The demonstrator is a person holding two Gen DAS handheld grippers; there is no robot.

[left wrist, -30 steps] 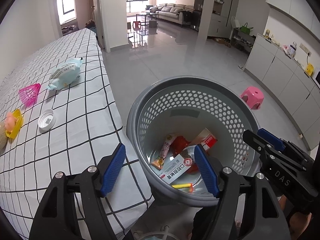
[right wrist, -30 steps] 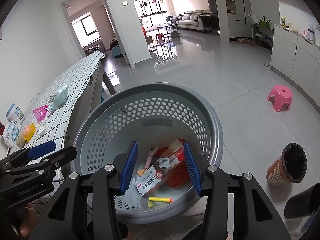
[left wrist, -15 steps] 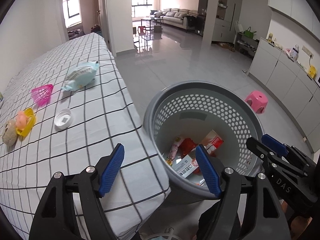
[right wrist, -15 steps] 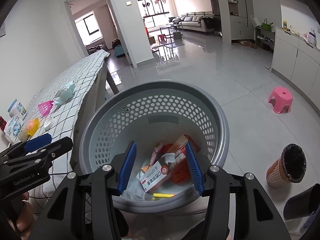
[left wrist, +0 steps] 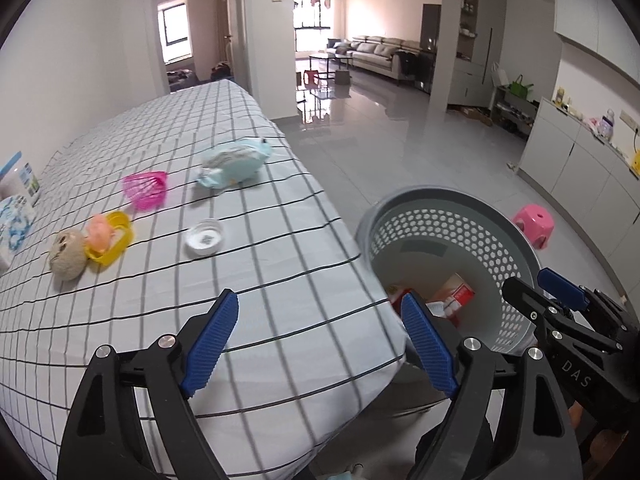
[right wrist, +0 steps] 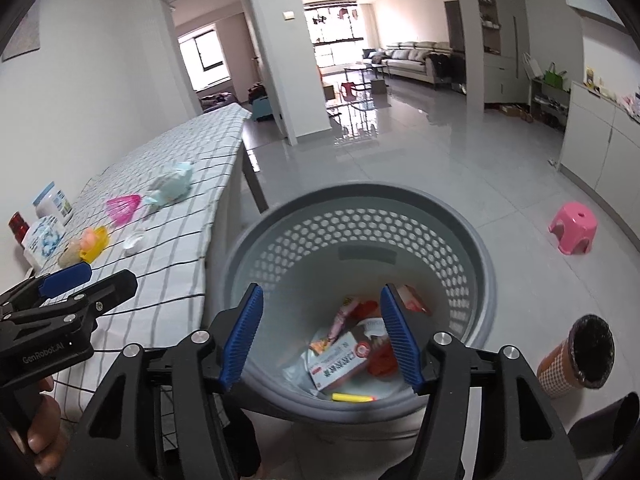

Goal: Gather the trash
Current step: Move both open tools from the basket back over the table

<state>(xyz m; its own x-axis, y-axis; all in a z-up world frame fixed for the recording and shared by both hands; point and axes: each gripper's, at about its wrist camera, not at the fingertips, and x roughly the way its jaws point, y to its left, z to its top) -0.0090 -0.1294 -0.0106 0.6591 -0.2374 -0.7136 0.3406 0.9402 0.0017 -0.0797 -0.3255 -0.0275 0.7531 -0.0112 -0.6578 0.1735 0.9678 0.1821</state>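
A grey perforated basket stands on the floor beside the checked table and holds a toothpaste box, wrappers and a yellow stick. My left gripper is open and empty above the table's near corner. My right gripper is open and empty over the basket. On the table lie a light blue wipes pack, a pink net cup, a white lid, a yellow dish with a pink lump and a beige ball.
A white box and a jar stand at the table's left edge. On the floor are a pink stool and a checked bin with a black liner. White cabinets run along the right wall.
My left gripper has swung left from over the basket to over the table's corner. My right gripper has stayed over the basket, pulling back slightly.
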